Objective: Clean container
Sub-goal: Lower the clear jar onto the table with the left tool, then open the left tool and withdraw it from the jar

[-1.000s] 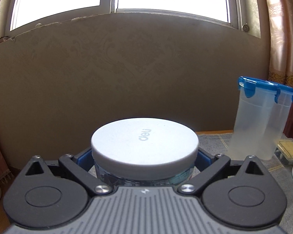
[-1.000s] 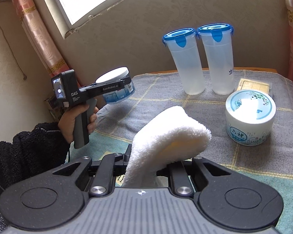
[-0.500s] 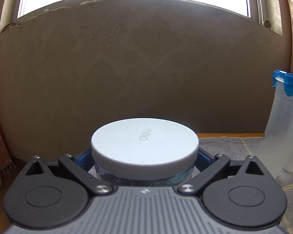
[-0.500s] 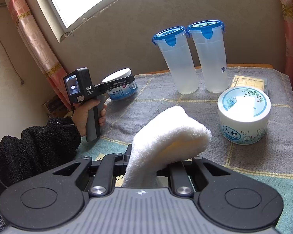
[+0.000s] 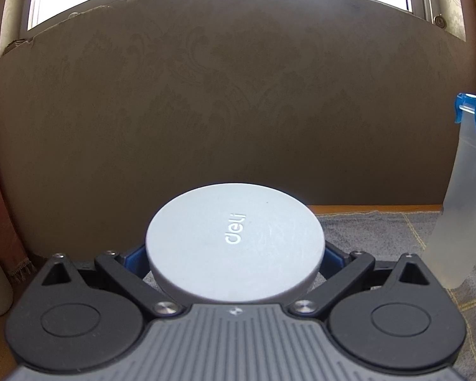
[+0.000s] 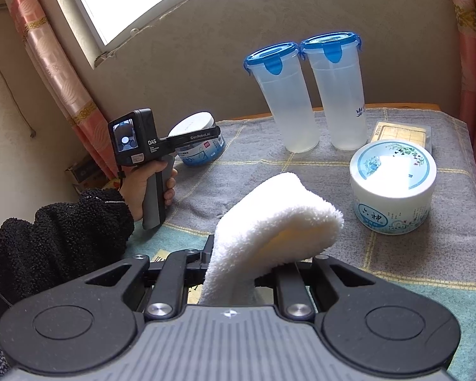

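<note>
Jaws of left gripper (image 6: 203,141) clamped on lidded tub (image 5: 234,241) at desk (image 6: 412,254) edge; right gripper (image 6: 238,273) jaws pinch white cloth (image 6: 276,219). Cloth apart from tub; whether wiped, cannot tell.

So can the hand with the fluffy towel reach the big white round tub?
Probably yes. The right gripper is shut on the white towel, and only bare tablecloth lies between it and the white round tub, which stands just ahead to the right.

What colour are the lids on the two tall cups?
Blue lids, clearest in the right wrist view.
</note>
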Tool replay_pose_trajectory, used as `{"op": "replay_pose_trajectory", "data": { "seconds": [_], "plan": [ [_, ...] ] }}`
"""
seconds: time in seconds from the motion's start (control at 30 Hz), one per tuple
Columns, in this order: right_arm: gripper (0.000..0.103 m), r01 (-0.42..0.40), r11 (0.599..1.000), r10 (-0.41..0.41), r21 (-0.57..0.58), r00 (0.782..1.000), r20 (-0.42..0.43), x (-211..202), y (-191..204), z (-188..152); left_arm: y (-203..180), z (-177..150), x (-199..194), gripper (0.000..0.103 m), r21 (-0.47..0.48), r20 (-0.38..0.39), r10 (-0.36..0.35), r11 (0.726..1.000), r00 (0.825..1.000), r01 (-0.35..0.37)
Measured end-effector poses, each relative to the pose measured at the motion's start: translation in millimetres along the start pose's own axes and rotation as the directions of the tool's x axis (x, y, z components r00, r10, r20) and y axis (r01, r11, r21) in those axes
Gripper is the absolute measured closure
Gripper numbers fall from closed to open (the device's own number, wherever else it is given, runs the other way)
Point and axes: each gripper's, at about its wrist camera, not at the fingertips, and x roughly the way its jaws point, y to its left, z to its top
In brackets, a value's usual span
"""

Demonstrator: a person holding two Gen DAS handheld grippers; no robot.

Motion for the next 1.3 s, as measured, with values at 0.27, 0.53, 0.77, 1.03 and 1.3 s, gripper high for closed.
{"op": "replay_pose_trajectory", "data": {
  "seconds": [0.27, 0.53, 0.77, 1.03, 1.3],
  "plan": [
    [0.083, 0.005, 1.000, -0.005, -0.001, 1.000, 0.013, -5, 1, 0, -5, -3, -5, 0.000, 0.051, -0.013, 0.019, 0.999, 1.000, -0.018],
    [0.083, 0.011, 1.000, -0.010, -0.017, 0.999, 0.032, -16, 9, 1, -9, -9, -22, 0.000, 0.098, -0.023, 0.004, 0.995, 1.000, -0.002],
    [0.082, 0.028, 0.999, -0.025, -0.040, 0.998, 0.065, -35, 23, 1, -5, -12, -42, 0.001, 0.064, -0.049, -0.036, 0.997, 0.998, 0.039],
    [0.083, 0.043, 0.997, -0.038, -0.062, 0.996, 0.086, -55, 41, -10, 7, -24, -90, 0.001, 0.014, -0.028, -0.102, 0.995, 0.994, 0.102],
    [0.083, 0.054, 0.996, -0.048, -0.065, 0.994, 0.096, -71, 50, -27, -12, -25, -128, 0.001, 0.004, 0.053, -0.216, 0.976, 0.975, 0.216]
  ]
}}
